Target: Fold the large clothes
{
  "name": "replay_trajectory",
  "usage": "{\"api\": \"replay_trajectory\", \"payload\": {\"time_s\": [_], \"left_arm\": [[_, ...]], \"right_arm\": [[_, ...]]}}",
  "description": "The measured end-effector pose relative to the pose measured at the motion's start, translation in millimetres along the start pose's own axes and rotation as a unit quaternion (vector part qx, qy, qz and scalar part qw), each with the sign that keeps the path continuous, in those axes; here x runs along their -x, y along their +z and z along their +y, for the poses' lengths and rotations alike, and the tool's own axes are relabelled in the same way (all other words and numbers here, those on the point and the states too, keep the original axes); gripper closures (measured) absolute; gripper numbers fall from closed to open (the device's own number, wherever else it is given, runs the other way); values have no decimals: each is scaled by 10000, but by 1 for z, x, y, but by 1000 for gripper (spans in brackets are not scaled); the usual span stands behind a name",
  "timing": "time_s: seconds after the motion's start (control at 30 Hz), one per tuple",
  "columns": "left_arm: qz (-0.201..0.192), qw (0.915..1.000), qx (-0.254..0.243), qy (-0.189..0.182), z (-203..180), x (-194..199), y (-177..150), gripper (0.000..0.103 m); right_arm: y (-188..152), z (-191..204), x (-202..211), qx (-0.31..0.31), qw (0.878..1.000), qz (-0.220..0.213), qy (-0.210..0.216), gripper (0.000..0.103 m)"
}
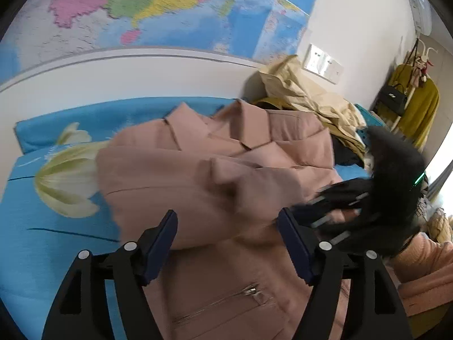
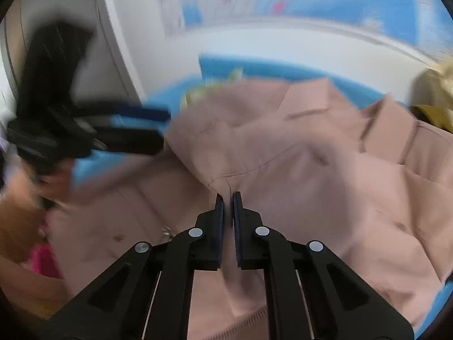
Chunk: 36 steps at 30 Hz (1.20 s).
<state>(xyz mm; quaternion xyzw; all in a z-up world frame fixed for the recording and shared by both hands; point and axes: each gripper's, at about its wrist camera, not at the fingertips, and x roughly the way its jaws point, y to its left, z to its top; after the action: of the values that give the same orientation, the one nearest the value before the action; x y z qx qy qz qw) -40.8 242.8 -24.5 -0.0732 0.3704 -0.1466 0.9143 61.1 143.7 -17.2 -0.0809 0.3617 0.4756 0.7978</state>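
A dusty-pink padded coat [image 1: 226, 164] lies across a blue flowered bedsheet [image 1: 42, 226], collar toward the headboard and a zip pocket [image 1: 249, 291] near the camera. My left gripper [image 1: 228, 229] is open, its pads straddling the coat's near fold without pressing on it. In the right wrist view my right gripper [image 2: 228, 198] is shut, with a crease of the pink coat [image 2: 311, 155] running into its tips. The left gripper [image 2: 136, 130] appears blurred at the coat's left edge there. The right gripper [image 1: 325, 209] shows blurred at the coat's right side in the left wrist view.
A beige coat [image 1: 305, 96] is heaped at the head of the bed, right of the pink coat. A white headboard [image 1: 113, 76] and a wall map [image 1: 141, 8] stand behind. A yellow garment [image 1: 419, 107] hangs on a rack at the far right. Peach fabric [image 1: 424, 269] lies at the right edge.
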Motion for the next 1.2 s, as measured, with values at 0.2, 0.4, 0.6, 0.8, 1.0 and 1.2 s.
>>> {"api": "replay_trajectory", "payload": {"time_s": [0.2, 0.4, 0.6, 0.8, 1.0, 1.2], "left_arm": [[306, 9972, -38, 688, 21, -13, -14, 27], [629, 9932, -98, 974, 31, -22, -33, 27], [768, 9860, -362, 1432, 26, -32, -34, 22], [906, 9792, -67, 1815, 35, -49, -29, 43], [517, 9779, 1113, 1692, 76, -30, -31, 77], [517, 9799, 836, 1738, 61, -28, -37, 51]], "right_arm": [[-45, -73, 98, -1449, 9861, -811, 8, 99], [-120, -105, 126, -2292, 9711, 48, -666, 59], [-96, -119, 148, -2519, 9609, -600, -977, 24], [-64, -121, 85, -1688, 9745, 179, -1466, 71], [-33, -103, 104, -894, 9742, -313, -2049, 84], [-17, -123, 94, -947, 9678, -308, -2311, 82]]}}
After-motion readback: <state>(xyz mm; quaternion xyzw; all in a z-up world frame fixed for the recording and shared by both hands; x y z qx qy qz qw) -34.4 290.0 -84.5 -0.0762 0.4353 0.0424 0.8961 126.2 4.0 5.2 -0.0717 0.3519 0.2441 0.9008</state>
